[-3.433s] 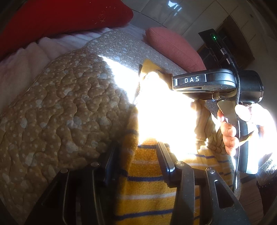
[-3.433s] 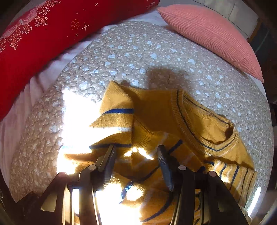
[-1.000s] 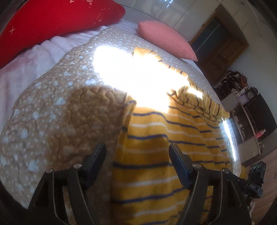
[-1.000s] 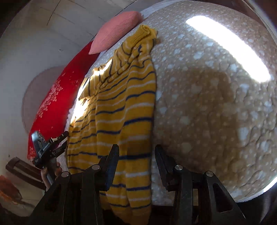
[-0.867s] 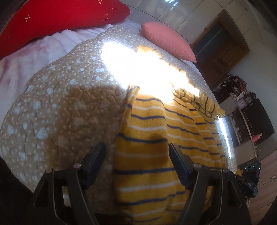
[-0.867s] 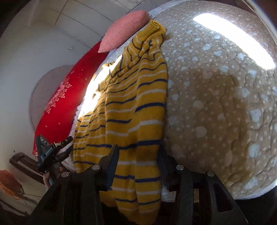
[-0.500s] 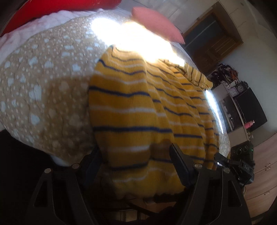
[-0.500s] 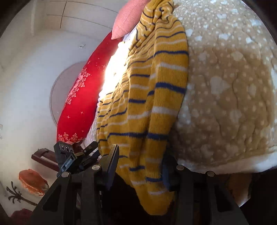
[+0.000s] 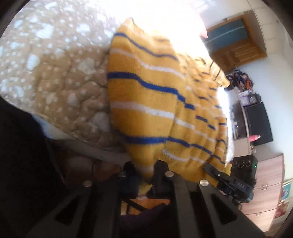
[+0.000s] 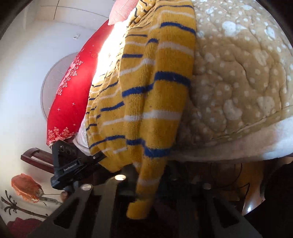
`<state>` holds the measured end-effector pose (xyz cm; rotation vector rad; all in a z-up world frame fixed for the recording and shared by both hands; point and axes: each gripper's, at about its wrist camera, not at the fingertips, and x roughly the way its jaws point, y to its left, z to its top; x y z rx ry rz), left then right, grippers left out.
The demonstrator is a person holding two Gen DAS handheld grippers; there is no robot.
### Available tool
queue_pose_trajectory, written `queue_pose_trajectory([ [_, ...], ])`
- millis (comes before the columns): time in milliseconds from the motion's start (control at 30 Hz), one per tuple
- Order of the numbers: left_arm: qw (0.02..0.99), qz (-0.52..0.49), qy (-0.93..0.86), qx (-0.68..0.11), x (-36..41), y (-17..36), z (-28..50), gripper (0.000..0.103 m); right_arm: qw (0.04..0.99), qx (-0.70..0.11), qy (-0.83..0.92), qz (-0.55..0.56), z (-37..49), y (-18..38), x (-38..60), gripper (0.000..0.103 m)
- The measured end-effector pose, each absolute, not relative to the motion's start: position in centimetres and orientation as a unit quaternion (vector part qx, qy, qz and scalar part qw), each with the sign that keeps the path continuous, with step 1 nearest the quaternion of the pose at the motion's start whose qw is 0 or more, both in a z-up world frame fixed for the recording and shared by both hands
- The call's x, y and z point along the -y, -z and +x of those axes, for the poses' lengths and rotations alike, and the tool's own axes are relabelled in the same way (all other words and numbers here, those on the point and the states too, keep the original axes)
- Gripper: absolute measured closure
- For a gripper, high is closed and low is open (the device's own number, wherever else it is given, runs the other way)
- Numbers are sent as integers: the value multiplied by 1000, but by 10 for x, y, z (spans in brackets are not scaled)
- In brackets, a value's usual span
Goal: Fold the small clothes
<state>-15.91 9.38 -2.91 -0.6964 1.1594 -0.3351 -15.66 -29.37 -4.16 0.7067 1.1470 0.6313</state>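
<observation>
A small yellow sweater (image 9: pixel 155 102) with blue and white stripes lies on the quilted bed and hangs over its front edge. My left gripper (image 9: pixel 145 174) is shut on the sweater's hem at one bottom corner. My right gripper (image 10: pixel 148 175) is shut on the sweater (image 10: pixel 155 87) at the other bottom corner, with the hem hanging down between the fingers. Each gripper shows in the other's view: the right one (image 9: pixel 236 181) at lower right, the left one (image 10: pixel 73 164) at lower left. Bright sun washes out the sweater's far end.
The tan spotted quilt (image 9: pixel 55 76) covers the bed, with a white edge (image 10: pixel 238 142) below it. A red cushion (image 10: pixel 73 82) and a pink pillow (image 10: pixel 120 12) lie at the far side. A wooden door (image 9: pixel 234 42) and cabinets stand beyond.
Both grippers have dropped below the bed's front edge and closed on the sweater's bottom hem. The sweater has been drawn toward the edge and now hangs over it.
</observation>
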Motion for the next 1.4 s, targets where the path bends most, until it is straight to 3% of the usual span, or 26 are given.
queue_pose_trajectory([
  [267,847,-254,168,-436,-88,-66,-176,95,765,-439,-336,329,-174,-30,320,92],
  [700,900,-176,136,-376,-62,-156,4,95,833,-355,-342,252,-28,-134,285,92],
  [867,902,-149,96,-393,-47,-153,89,95,842,-369,-309,243,58,-148,278,92],
  [1100,861,-181,55,-473,-56,-90,185,94,833,-425,-247,253,162,-106,275,89],
  [1167,848,-200,58,-488,-62,-74,203,93,824,-441,-220,280,184,-86,284,87],
  [1300,831,-243,81,-493,-71,-62,224,86,791,-457,-196,358,228,-53,303,64],
  [1400,827,-281,104,-476,-80,-65,231,68,771,-451,-185,409,250,-38,312,53],
])
